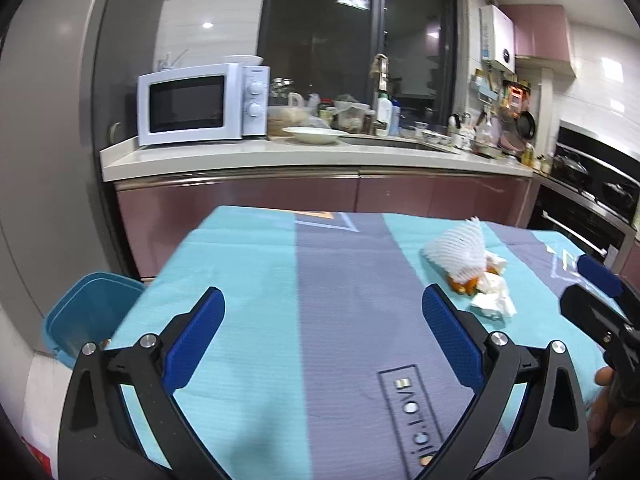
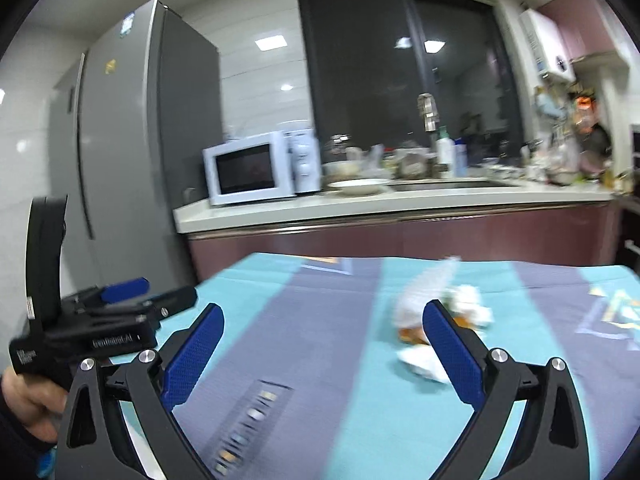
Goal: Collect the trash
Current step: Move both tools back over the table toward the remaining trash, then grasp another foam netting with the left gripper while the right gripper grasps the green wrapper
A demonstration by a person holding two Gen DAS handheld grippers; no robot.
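Small trash heap (image 1: 474, 276) on the desk's (image 1: 248, 264) teal stripe, right of centre — white foam net, crumpled tissue, orange peel scraps. Left tool (image 1: 324, 336) and right tool (image 2: 324, 340) both spread wide — empty.

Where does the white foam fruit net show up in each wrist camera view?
Left wrist: the white foam fruit net lies right of centre on the striped tablecloth, beyond the right finger.
Right wrist: the net, blurred, lies just right of centre, partly behind the right finger.
Shared landmark: the white microwave on the counter.
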